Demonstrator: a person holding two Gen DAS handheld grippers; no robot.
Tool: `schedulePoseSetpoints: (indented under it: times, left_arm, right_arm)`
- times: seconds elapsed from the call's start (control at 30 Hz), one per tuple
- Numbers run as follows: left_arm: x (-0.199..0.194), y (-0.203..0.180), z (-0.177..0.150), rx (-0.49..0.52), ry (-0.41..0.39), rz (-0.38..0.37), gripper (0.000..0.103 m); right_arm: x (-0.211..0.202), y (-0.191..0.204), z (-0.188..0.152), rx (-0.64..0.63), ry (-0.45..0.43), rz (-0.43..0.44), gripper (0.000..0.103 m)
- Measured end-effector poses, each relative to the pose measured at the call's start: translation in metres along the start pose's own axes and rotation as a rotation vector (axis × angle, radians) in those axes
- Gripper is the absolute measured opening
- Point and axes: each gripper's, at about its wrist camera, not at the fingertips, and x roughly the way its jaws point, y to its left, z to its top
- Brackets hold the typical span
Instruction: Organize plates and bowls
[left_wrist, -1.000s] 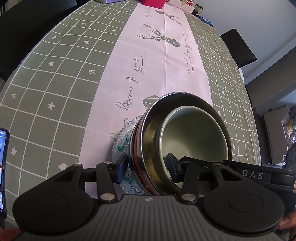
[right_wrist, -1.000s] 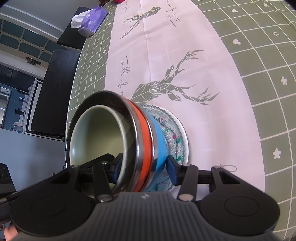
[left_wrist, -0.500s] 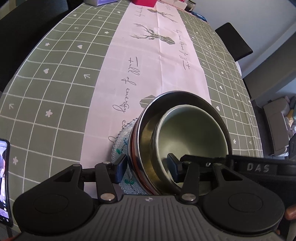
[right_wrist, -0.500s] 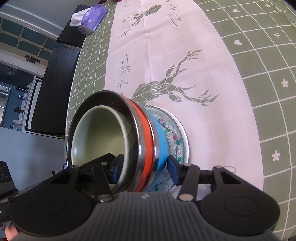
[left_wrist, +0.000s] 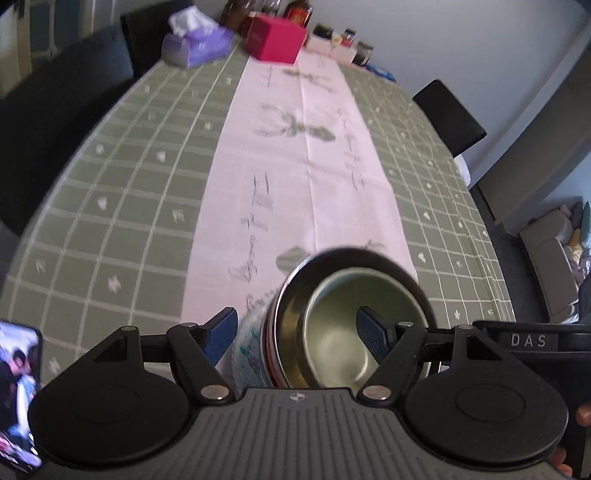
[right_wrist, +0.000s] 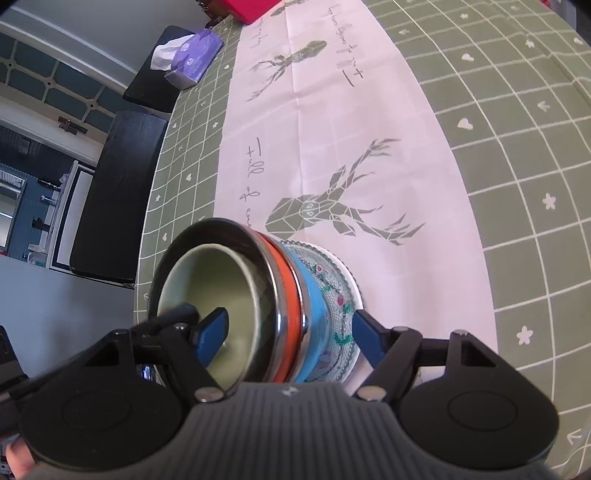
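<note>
By this moment the stacking looked all but finished to me: the pale green bowl sat nested inside the steel bowl, which rested in turn on bowls with an orange band and a blue band, and the whole pile stood on the patterned glass plate on the pink runner near my edge of the surface. My left tool was opening, its blue pads spread on either side of the stack's near wall with the rim between them but not pressed. My right tool was opening too, one pad inside the green bowl and the other outside by the plate, neither touching. I saw no other plate or bowl loose on the surface, so I judged that only drawing both tools clear remained, though part of the surface lay outside my views.
</note>
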Motion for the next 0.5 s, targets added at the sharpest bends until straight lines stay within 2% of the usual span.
schedulePoseSetpoints:
  times: [0.1, 0.33, 0.4, 0.5]
  left_arm:
    - [-0.021, -0.012, 0.006, 0.073, -0.093, 0.012, 0.086]
    - [-0.077, -0.063, -0.009, 0.325, -0.375, 0.049, 0.086]
    - [-0.089, -0.077, -0.018, 0.386, -0.427, 0.042, 0.086]
    - [-0.103, -0.096, -0.035, 0.452, -0.488, 0.024, 0.086]
  right_arm:
    - [-0.020, 0.011, -0.002, -0.086, -0.072, -0.041, 0.073]
    - [-0.085, 0.032, -0.025, -0.343, -0.338, -0.180, 0.080]
    - [-0.104, 0.034, -0.034, -0.404, -0.425, -0.220, 0.085]
    - [-0.127, 0.032, -0.052, -0.468, -0.518, -0.254, 0.086]
